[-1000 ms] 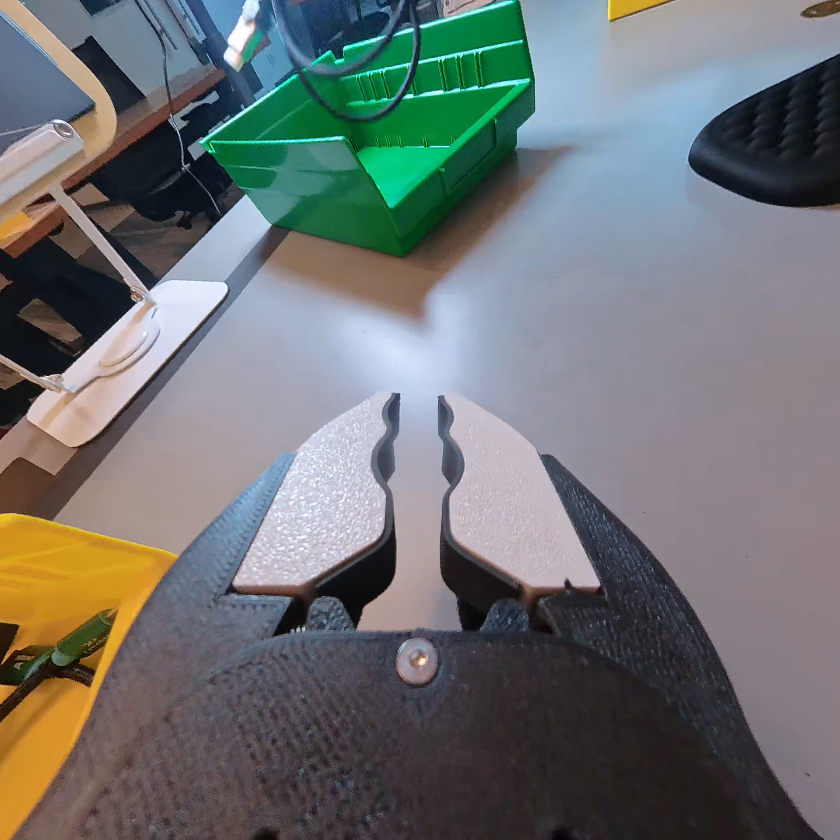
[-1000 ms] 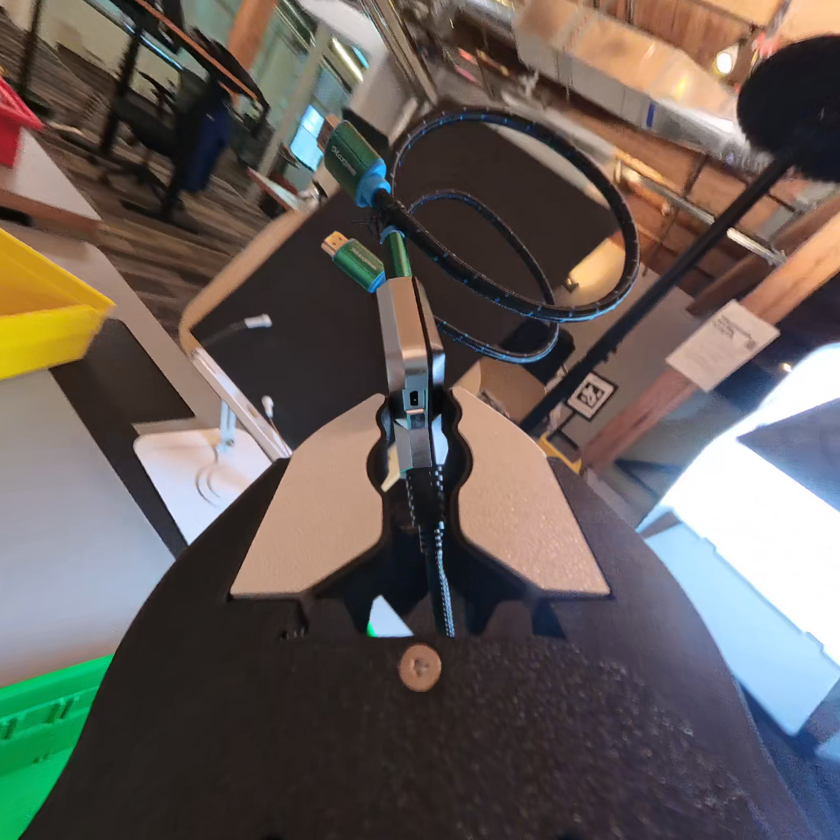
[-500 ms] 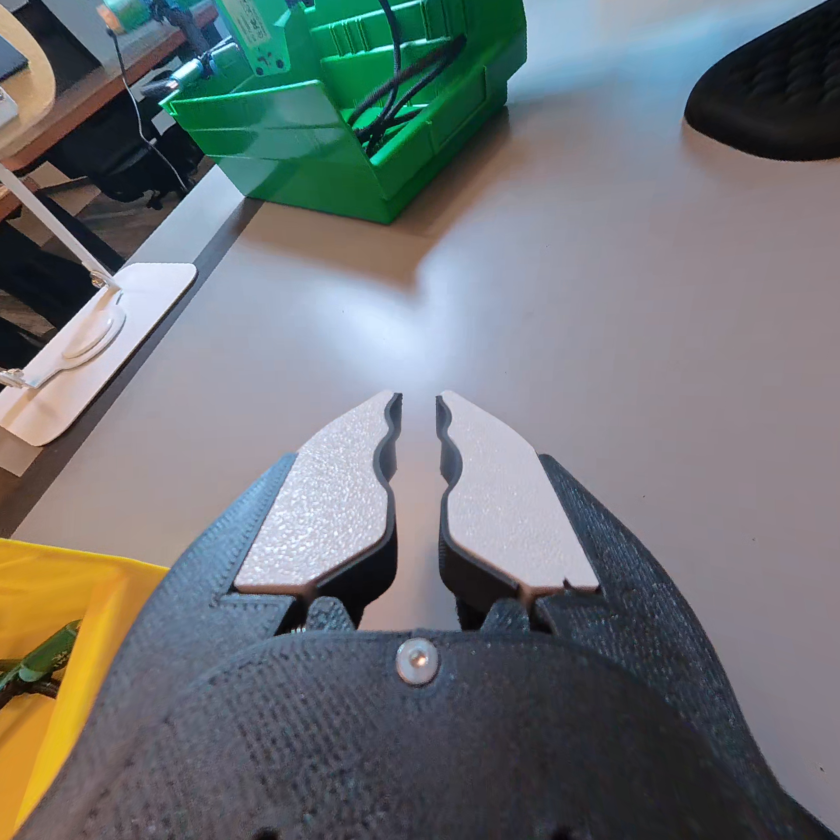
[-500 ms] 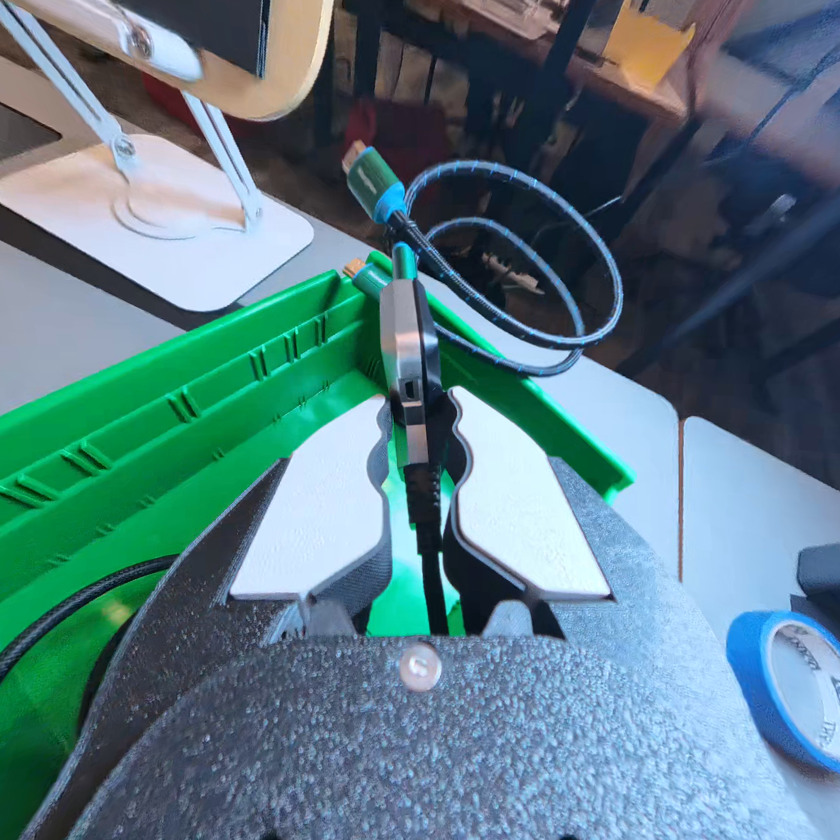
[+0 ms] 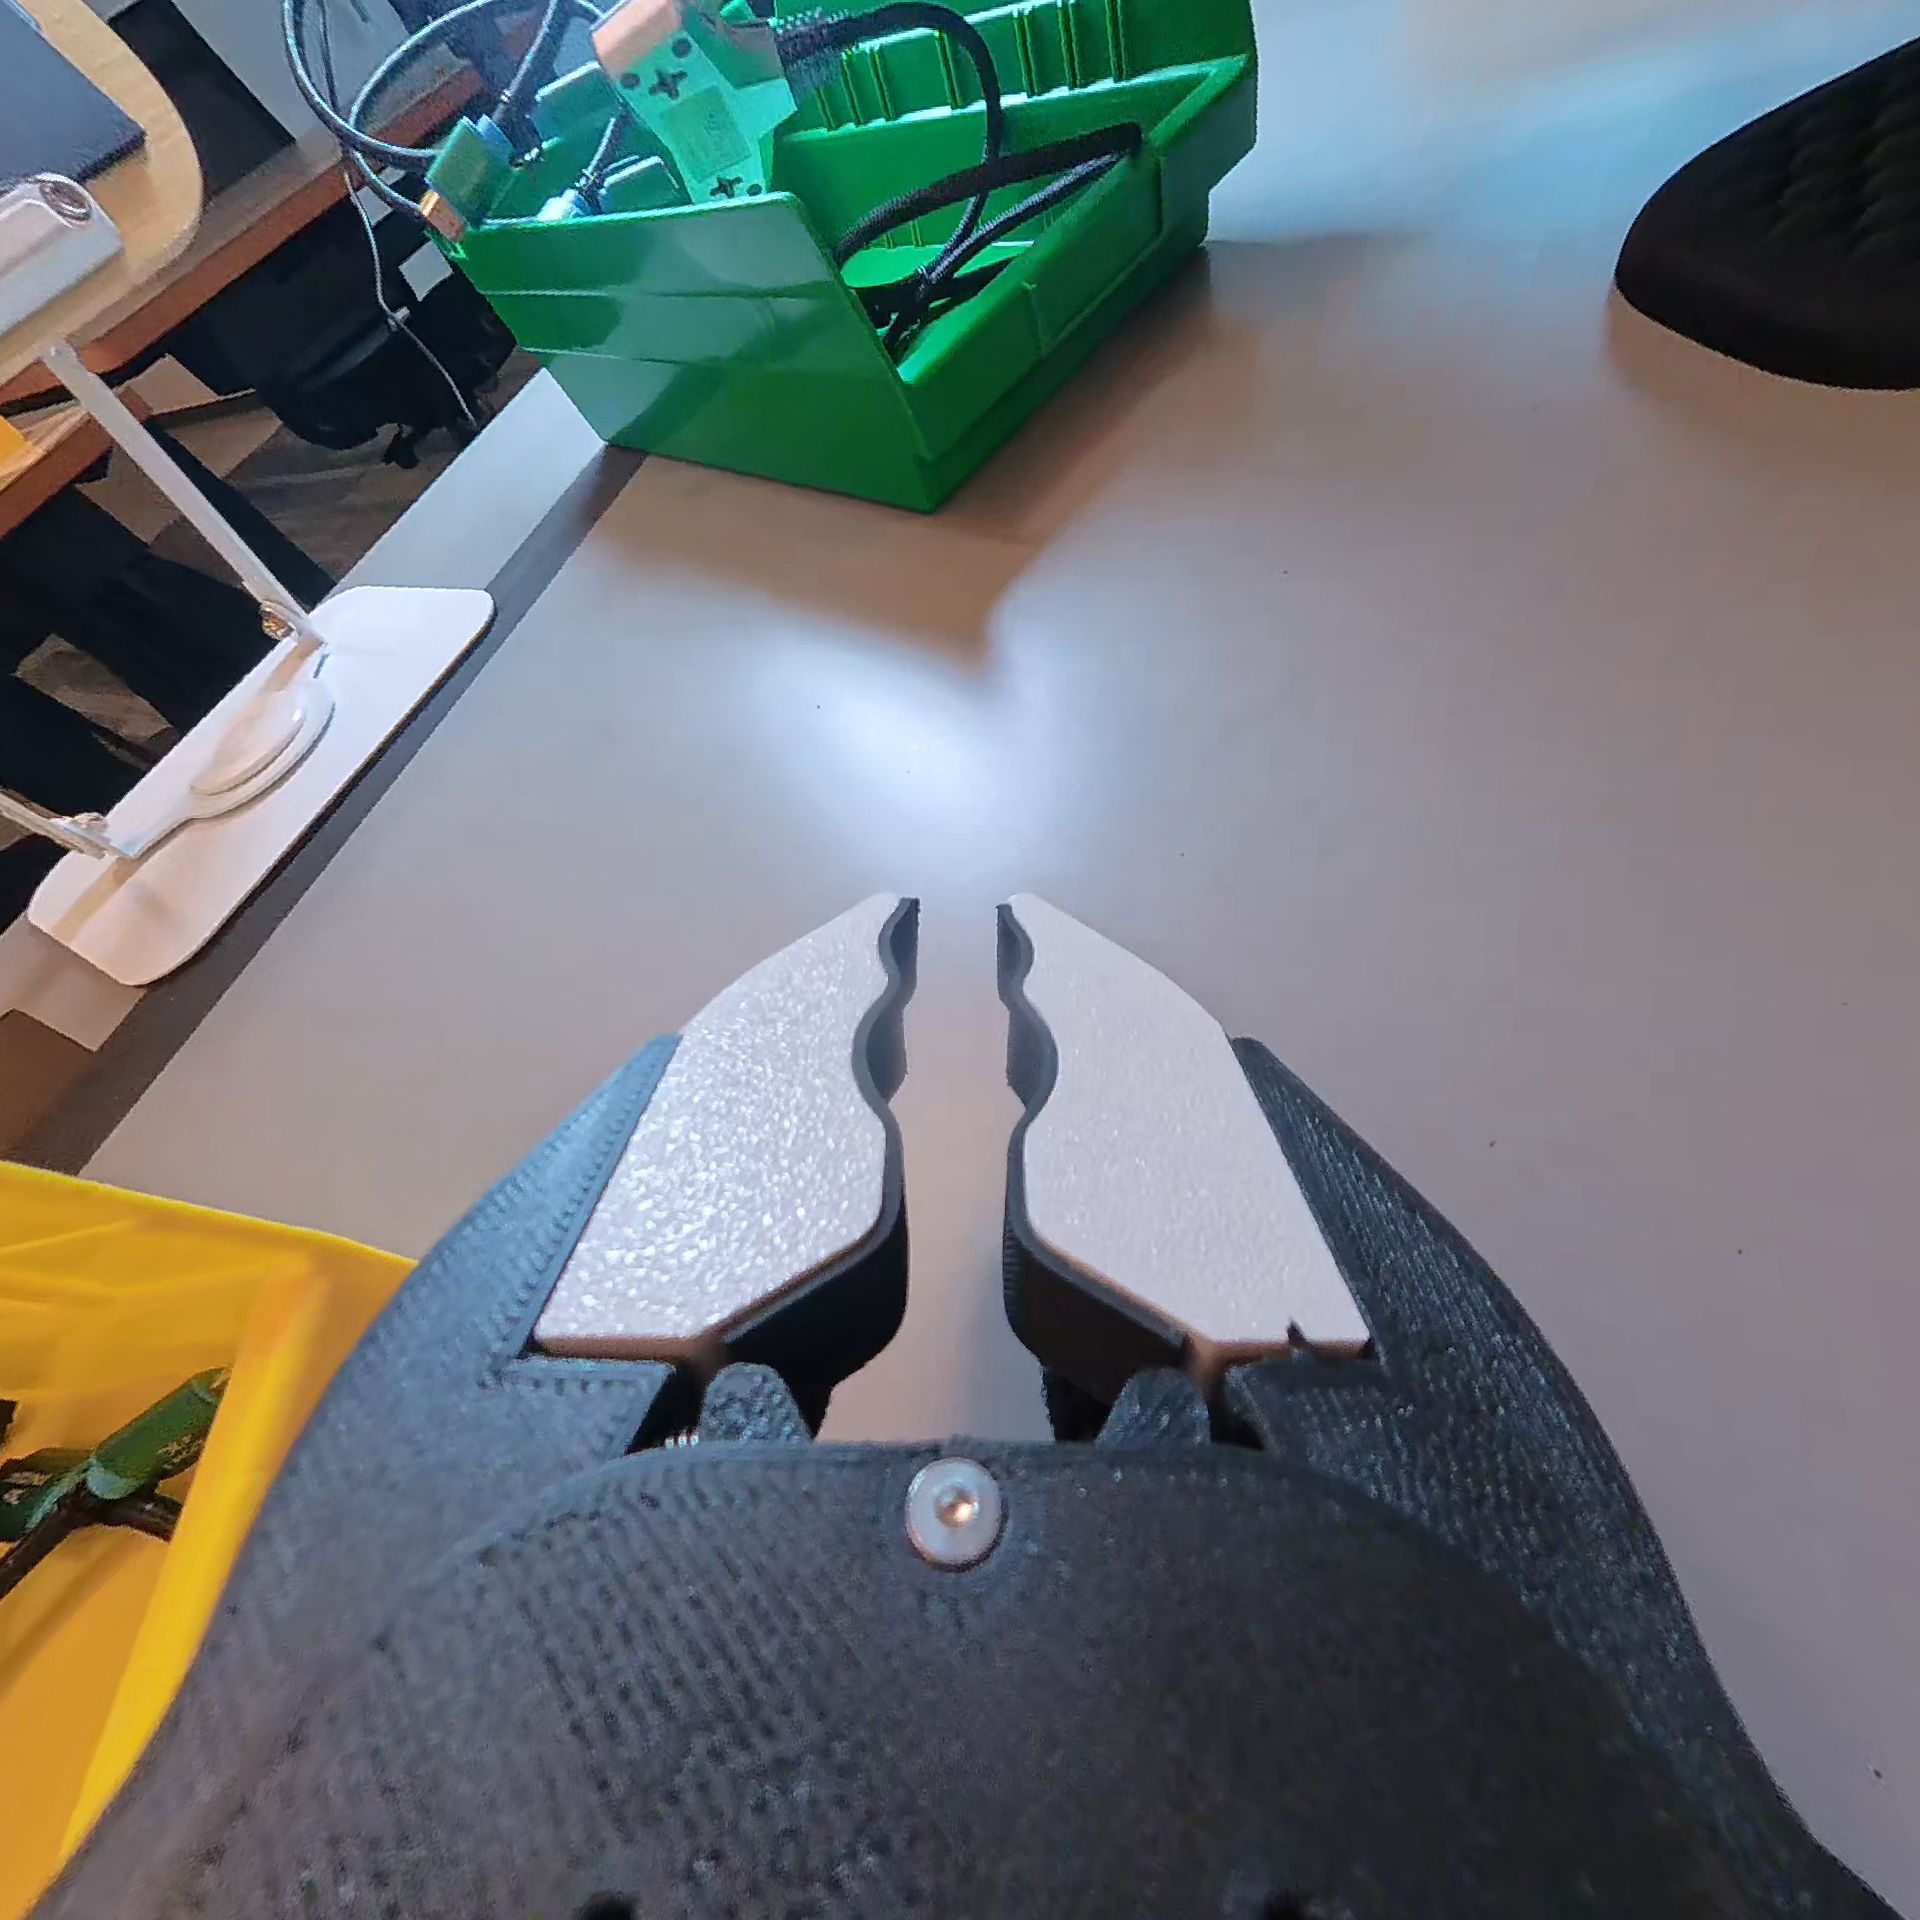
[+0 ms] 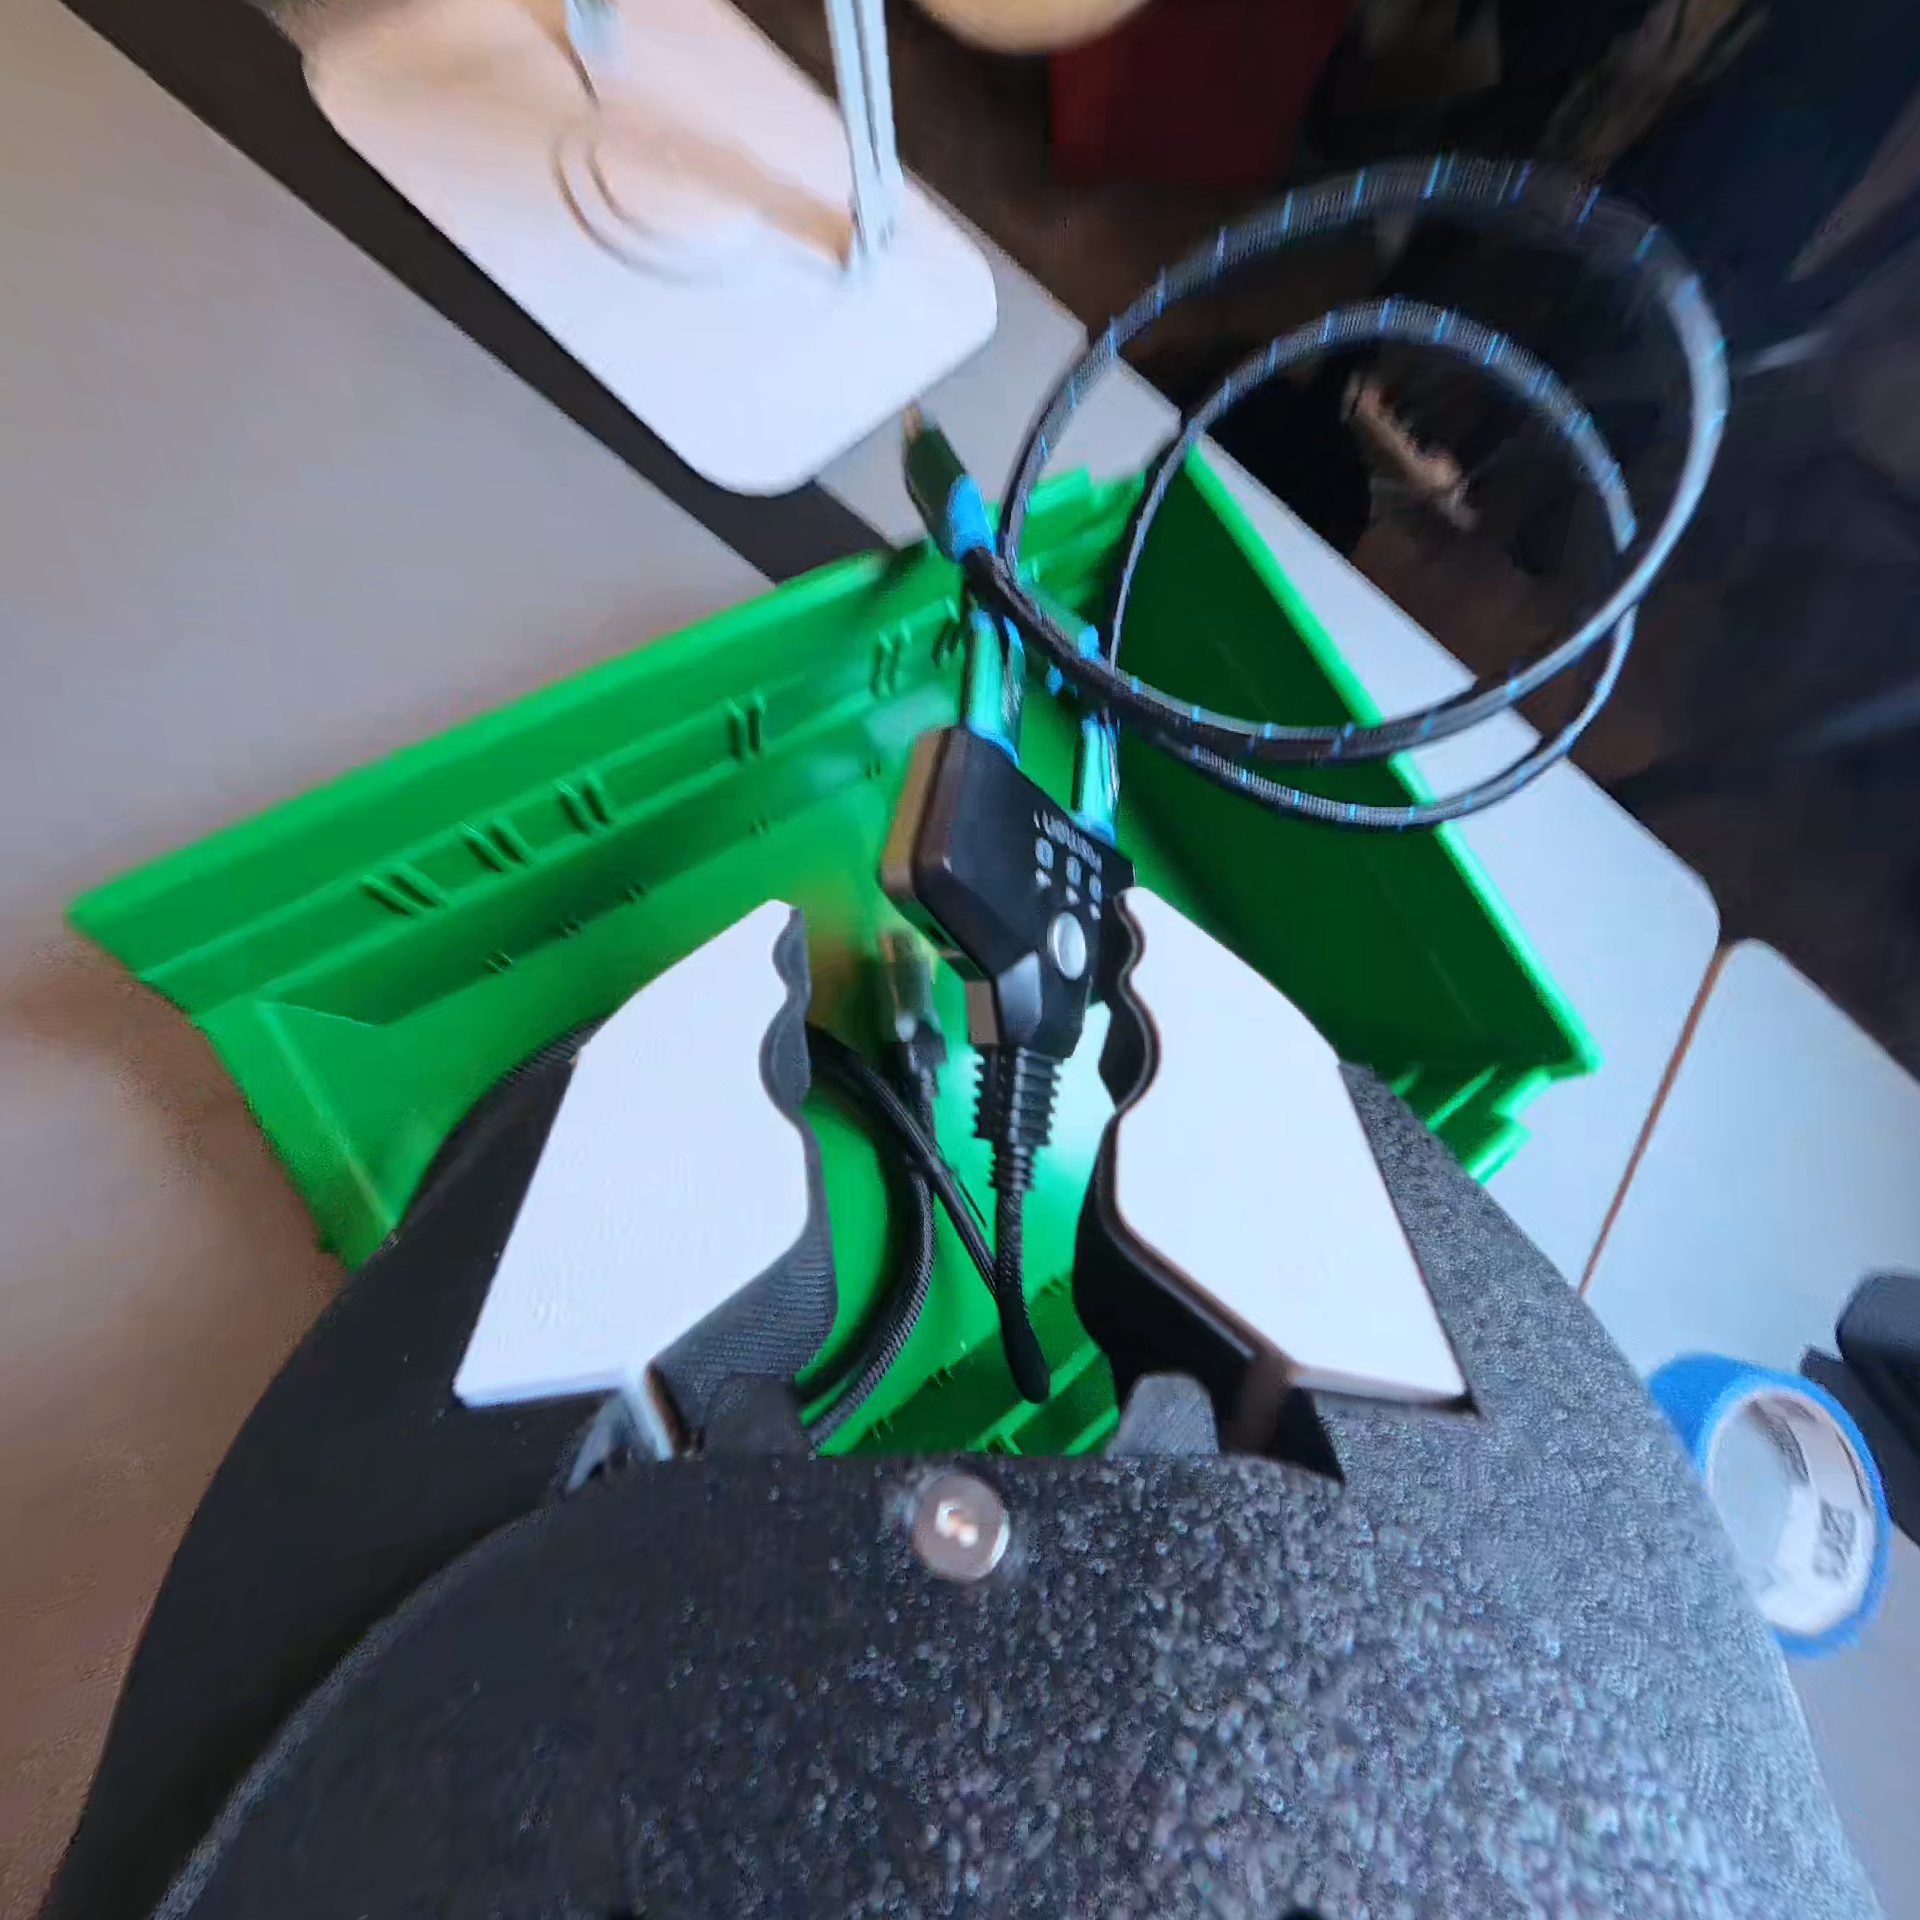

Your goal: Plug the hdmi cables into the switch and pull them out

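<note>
My right gripper (image 6: 956,914) is open over the green bin (image 6: 520,883). The dark HDMI switch (image 6: 987,862) hangs tilted between its fingers, close to the right one, and is not clamped. Its black braided lead (image 6: 1013,1174) runs down into the bin. A coiled black-and-blue HDMI cable (image 6: 1455,520) with a green plug (image 6: 940,488) sticks out past the bin's far wall. In the left wrist view the switch (image 5: 696,104) and a green plug (image 5: 468,177) show above the green bin (image 5: 790,343). My left gripper (image 5: 956,914) is slightly open and empty above the grey table (image 5: 1351,831).
A yellow bin (image 5: 156,1278) with green-plugged cables (image 5: 135,1455) sits at my near left. A white stand base (image 5: 260,779) lies past the table's left edge. A black textured pad (image 5: 1787,229) is at the far right. A blue tape roll (image 6: 1787,1507) lies right of the green bin. Some 40 centimeters of space lies between my two pairs of fingers. My right tips are roughly 35 centimeters from the white stand base (image 5: 260,779).
My right gripper came down over the green bin, opened wide and let go of the switch, which has tipped over. My left gripper has stayed narrowly open and barely moved.
</note>
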Motion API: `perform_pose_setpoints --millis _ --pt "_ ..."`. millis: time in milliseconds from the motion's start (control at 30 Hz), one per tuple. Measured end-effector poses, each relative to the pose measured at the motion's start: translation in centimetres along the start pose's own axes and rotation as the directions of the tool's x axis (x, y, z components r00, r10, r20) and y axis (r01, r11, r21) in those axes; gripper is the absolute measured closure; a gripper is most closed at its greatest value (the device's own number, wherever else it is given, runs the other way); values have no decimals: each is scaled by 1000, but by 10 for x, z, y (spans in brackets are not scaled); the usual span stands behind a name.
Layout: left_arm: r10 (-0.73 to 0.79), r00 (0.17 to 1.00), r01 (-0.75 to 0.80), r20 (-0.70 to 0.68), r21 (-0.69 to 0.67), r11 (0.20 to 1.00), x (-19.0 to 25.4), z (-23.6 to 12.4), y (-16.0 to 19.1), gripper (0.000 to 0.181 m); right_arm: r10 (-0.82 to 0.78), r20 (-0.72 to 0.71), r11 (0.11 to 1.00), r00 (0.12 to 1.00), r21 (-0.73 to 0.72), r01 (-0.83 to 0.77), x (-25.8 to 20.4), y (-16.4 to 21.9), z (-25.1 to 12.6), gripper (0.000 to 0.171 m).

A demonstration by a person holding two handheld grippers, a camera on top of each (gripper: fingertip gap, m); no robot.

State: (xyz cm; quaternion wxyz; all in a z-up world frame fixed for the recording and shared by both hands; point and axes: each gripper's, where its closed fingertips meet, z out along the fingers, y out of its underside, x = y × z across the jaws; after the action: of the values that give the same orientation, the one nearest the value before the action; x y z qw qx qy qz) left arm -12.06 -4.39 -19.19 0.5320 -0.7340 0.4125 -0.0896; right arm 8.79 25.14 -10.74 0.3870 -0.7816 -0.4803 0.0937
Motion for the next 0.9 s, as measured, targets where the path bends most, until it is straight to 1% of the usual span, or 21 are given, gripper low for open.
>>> perform_pose_setpoints --millis 33,133,200,233,333,433,467,533,600,633,733,767,833,900 --pt "-6 1000 6 1 2 1000 -1 0 0 166 1 9 995 1000 98 -2 -7 -14 -14 116" --pt "-31 999 31 16 7 999 -6 -1 0 166 -2 36 929 999 369 -11 -36 -45 -65 115" --pt "-47 998 47 30 17 999 -11 -3 -1 166 3 65 868 998 496 -35 -62 -51 -95 116" --pt "-55 998 54 40 24 998 -13 -4 -2 166 2 89 843 996 536 -49 -77 -49 -106 117" --pt "-69 992 65 103 42 997 -29 -12 -6 165 -6 162 806 987 585 -91 -122 -28 -124 116" --pt "-110 976 94 188 93 991 -58 -33 -17 163 -4 215 805 977 581 -125 -157 4 -120 119" --pt "-125 966 102 225 110 989 -72 -43 -22 163 -3 233 802 973 582 -137 -165 13 -117 126" --pt "-153 941 115 302 139 984 -106 -68 -31 165 -21 252 793 968 594 -137 -178 30 -111 147" --pt "-146 907 101 395 131 986 -149 -96 -38 165 -26 240 789 970 602 -128 -182 41 -102 161" --pt "-144 886 104 440 114 988 -173 -110 -39 163 -26 253 793 967 594 -134 -184 45 -97 170" --pt "-181 842 185 508 43 982 -245 -139 -31 160 -14 314 799 949 574 -178 -188 45 -91 171" --pt "-185 836 223 517 -12 975 -267 -142 -21 158 -14 315 799 949 574 -179 -187 44 -90 171" --pt "-189 850 305 492 -166 938 -301 -141 12 154 -22 310 798 950 579 -170 -188 42 -89 170" --pt "-228 863 395 451 -321 861 -320 -136 53 151 -38 305 800 952 581 -154 -191 43 -88 170"
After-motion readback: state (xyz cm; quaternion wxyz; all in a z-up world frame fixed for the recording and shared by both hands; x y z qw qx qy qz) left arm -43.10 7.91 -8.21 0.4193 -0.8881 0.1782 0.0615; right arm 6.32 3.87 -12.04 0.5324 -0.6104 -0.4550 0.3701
